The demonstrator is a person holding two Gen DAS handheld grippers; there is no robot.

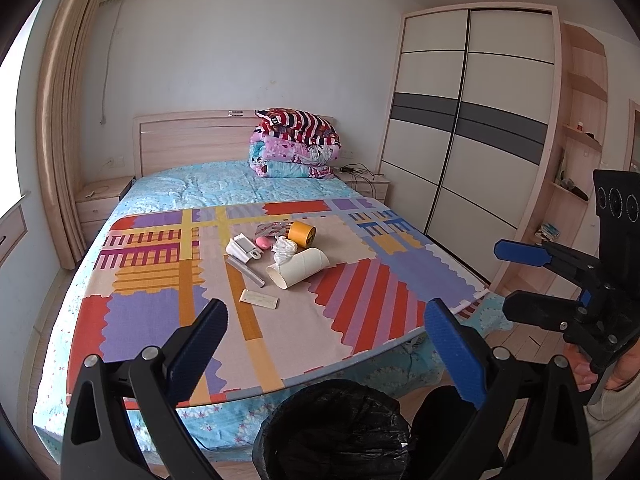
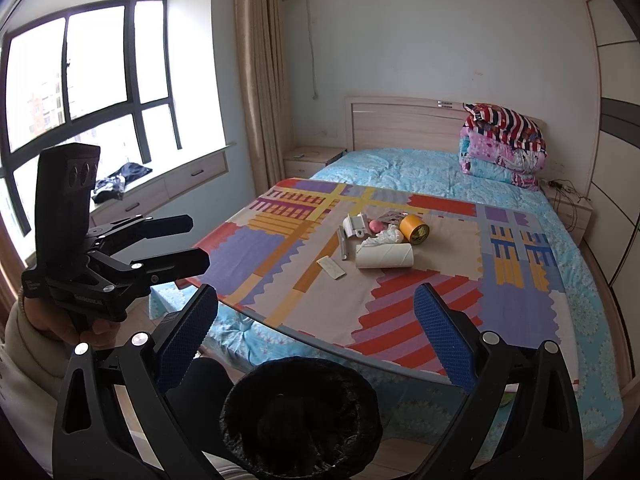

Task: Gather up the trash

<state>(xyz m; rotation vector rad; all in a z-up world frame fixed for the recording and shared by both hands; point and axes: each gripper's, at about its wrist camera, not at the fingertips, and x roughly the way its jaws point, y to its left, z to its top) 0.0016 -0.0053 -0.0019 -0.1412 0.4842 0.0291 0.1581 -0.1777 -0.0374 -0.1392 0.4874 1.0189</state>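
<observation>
Both grippers hang wide open and empty above the near edge of the bed: the left gripper point(image 1: 324, 344) and the right gripper point(image 2: 316, 332) each frame the black-bagged round trash bin point(image 1: 336, 432) that stands on the floor just below the mattress.

The trash lies in a tight cluster at the middle of the multicoloured patterned mat point(image 1: 160, 320), well apart from both grippers. It comprises a white cardboard tube point(image 1: 300, 268), a crumpled white tissue point(image 1: 285, 249), a yellow-brown roll of tape point(image 1: 303, 233), a small pink oval piece point(image 1: 264, 243), a white plastic piece point(image 1: 243, 247), a grey flat strip point(image 1: 246, 272) and a flat pale card point(image 1: 259, 300).

The pieces crowd together, so closing on one may nudge its neighbours. The tube would probably roll away if pinched off-centre. The card lies flat and may slip the pads. A long carry back to the bin risks a drop short of its rim.
</observation>
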